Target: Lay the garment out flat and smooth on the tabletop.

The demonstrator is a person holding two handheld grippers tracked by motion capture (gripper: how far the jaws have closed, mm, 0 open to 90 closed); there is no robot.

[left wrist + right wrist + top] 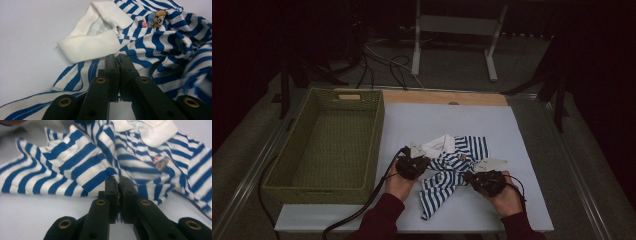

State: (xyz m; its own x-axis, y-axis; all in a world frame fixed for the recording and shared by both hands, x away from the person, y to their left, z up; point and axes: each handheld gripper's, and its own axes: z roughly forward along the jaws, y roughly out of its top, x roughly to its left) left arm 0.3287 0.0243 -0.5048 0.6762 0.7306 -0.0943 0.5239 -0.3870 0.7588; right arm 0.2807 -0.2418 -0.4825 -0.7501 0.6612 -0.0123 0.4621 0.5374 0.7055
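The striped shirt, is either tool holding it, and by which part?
Both. The left tool is shut on the striped shirt just below its white collar; the right tool pinches a striped edge.

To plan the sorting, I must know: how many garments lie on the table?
1: a blue-and-white striped shirt with white collar, crumpled on the white table right of the green basket. Nothing else seems hidden.

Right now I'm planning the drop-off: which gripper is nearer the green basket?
Left. The left gripper is just beside the green basket; the right gripper is farther off, across the shirt.
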